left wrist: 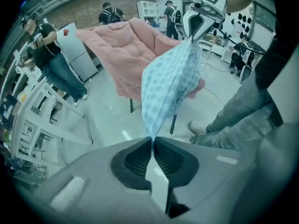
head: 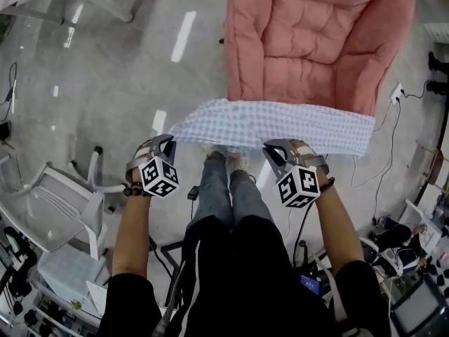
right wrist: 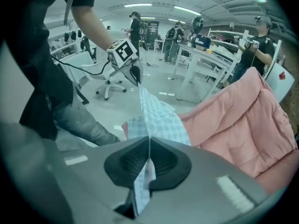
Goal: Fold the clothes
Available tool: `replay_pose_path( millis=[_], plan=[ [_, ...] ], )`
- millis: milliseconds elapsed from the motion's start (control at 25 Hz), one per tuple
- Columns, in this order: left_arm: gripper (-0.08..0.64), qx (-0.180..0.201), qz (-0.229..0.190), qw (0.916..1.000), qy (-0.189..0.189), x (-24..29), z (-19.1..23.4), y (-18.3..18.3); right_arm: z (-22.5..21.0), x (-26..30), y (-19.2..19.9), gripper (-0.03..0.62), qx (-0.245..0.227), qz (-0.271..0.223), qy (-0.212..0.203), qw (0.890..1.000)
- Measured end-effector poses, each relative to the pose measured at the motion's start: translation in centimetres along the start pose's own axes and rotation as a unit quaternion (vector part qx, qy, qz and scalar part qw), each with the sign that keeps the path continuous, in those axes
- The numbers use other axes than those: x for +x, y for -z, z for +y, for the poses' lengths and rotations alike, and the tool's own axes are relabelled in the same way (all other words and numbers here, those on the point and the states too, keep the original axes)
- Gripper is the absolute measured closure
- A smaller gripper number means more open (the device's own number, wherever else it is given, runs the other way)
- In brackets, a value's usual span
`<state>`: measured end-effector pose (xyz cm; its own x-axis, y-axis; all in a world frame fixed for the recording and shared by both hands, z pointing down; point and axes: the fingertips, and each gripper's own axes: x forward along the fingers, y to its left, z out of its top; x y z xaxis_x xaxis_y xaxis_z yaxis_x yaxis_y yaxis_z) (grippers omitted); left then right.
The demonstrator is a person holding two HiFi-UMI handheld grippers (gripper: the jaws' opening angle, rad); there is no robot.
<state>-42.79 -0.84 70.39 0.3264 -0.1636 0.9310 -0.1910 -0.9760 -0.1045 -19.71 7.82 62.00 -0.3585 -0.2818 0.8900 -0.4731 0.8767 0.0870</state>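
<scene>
A light blue checked garment hangs stretched in the air between my two grippers, in front of a pink padded chair. My left gripper is shut on the garment's left edge; in the left gripper view the cloth runs from its closed jaws up to the other gripper. My right gripper is shut on the lower edge further right, with the cloth pinched at its jaws and a strip hanging below them.
My legs and shoes stand on the grey floor under the garment. A white chair is at the lower left, and cables and equipment lie at the right. Several people and white tables stand around the room.
</scene>
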Motion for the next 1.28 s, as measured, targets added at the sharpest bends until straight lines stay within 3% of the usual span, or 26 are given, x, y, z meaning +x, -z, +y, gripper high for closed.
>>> replay_pose_path(
  millis=[160,360,600,1120,1280],
  plan=[
    [0.534,-0.040,0.004,0.9992,0.002,1.5,-2.9,2.0,2.6,1.1,1.1,0.583,-0.015,0.005,-0.017,1.000],
    [0.521,-0.078,-0.001,0.9969,-0.010,4.1,-4.1,2.8,3.8,3.1,2.6,0.583,-0.034,0.015,0.004,0.999],
    [0.422,-0.085,0.022,0.9959,0.023,6.6,-6.1,4.5,4.6,4.1,3.7,0.546,-0.025,0.006,-0.009,1.000],
    [0.422,-0.084,0.001,0.9962,0.022,6.4,-4.9,3.3,2.1,4.5,2.9,0.494,0.007,-0.011,-0.003,1.000],
    [0.422,-0.081,0.002,0.9963,0.029,6.5,-4.5,3.1,2.1,4.3,3.2,0.448,0.016,-0.008,-0.021,1.000]
  ],
)
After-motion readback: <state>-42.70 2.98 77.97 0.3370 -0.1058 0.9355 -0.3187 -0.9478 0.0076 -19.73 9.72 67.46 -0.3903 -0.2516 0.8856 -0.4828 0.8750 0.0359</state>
